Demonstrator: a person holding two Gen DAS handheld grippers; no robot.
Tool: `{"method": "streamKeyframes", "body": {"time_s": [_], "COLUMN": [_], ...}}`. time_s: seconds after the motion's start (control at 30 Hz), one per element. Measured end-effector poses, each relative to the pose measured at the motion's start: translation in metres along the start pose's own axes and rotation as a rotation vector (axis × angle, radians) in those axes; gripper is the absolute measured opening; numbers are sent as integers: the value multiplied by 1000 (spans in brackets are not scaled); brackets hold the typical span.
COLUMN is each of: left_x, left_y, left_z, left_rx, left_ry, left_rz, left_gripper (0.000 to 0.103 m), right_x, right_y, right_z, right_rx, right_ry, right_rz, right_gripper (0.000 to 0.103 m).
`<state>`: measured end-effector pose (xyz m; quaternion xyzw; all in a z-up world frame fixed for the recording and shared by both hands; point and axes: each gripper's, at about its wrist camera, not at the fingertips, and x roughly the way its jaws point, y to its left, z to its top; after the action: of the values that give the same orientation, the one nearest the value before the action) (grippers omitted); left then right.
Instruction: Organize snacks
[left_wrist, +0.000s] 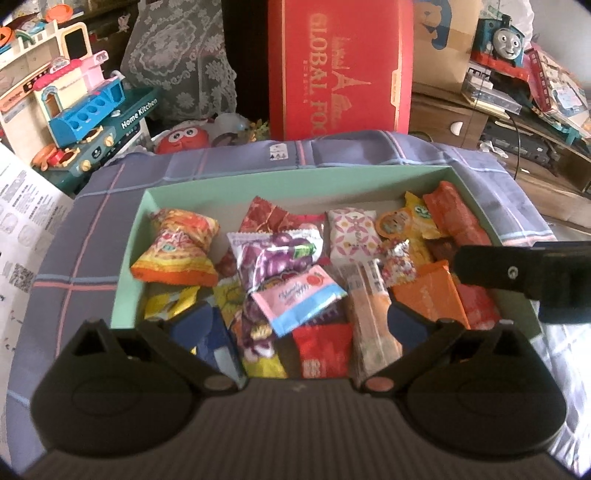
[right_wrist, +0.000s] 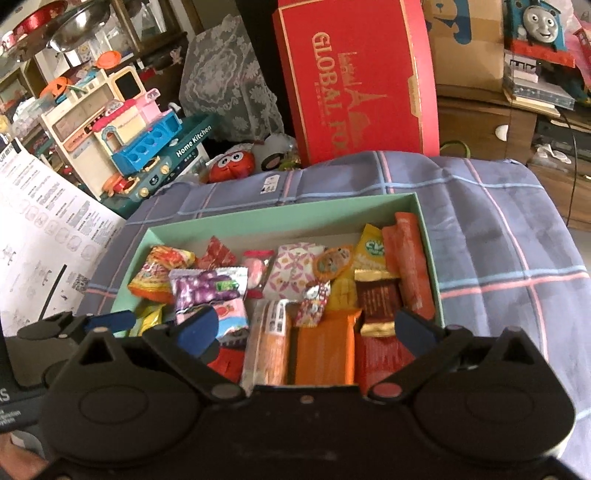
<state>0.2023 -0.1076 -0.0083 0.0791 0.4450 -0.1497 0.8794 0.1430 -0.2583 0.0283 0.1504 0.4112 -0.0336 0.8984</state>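
Left wrist view: my left gripper (left_wrist: 299, 325) spread wide, empty, over the green box (left_wrist: 295, 173) of snacks at frame centre. Right gripper (right_wrist: 310, 325) likewise agape. Next pick, probably the pink-and-blue packet (left_wrist: 299, 299): descend squarely and pinch one wrapper only.

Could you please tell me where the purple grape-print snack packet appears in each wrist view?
Left wrist: purple grape-print snack packet sits centre, mid-box.
Right wrist: same packet lies left of centre, in the box's left half.
Shared landmark: red GLOBAL FOOD gift box standing behind the table.
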Motion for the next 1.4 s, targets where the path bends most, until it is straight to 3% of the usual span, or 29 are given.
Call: {"method": "streamKeyframes", "body": {"time_s": [0.6, 0.73, 1.2, 1.4], "left_x": [-79, -88, -95, -91], "left_y": [6, 13, 31, 46], "left_z": [-66, -81, -130, -141], "left_rx": [30, 14, -26, -65], "left_ry": [-64, -52, -26, -9], "left_rz": [28, 2, 44, 68], "left_gripper": [103, 103, 103, 103], "right_x": [-71, -79, -81, -74], "right_y": [7, 7, 13, 14], "right_z": [-56, -74, -130, -144], "right_rx": [9, -3, -50, -36], "right_ry": [2, 7, 37, 67], "right_rz": [-3, -31, -127, -118], "right_gripper": [103, 103, 103, 103]}}
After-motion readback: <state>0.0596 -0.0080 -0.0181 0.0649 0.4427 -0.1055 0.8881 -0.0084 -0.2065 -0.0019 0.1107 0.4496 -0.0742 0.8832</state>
